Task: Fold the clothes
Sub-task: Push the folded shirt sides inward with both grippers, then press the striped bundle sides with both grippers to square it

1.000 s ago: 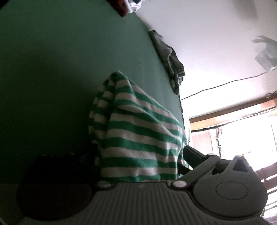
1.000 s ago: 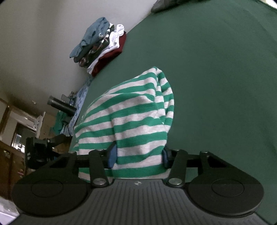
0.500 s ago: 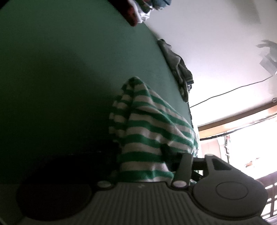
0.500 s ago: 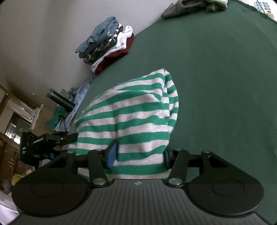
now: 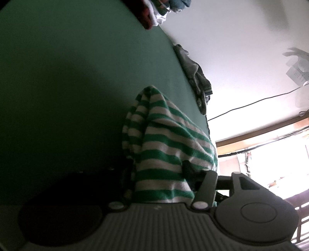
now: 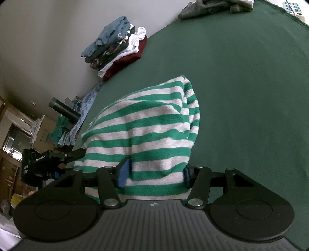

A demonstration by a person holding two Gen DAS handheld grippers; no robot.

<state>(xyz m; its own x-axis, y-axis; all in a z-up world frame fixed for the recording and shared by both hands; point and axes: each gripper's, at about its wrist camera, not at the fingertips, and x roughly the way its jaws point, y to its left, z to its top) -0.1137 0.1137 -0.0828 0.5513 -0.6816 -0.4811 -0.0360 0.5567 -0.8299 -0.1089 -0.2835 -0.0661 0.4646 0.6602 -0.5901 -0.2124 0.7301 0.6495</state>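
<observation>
Striped green-and-white shirt (image 6: 146,131) sits bunched on the green table (image 6: 251,77), between both grippers' opening fingers — left gripper (image 5: 160,173), right gripper (image 6: 154,171). Folded stack (image 6: 117,50) at eleven o'clock — done; grey heap (image 6: 212,5) at one o'clock waits.

Showing ribbed dark housing on the right gripper (image 6: 154,173), with round black discs either side, silver pivot screws, black linkage arms and blue pads (image 6: 123,171). Showing a grey ribbed body on the left gripper (image 5: 160,183), with one round disc and pale screws.
</observation>
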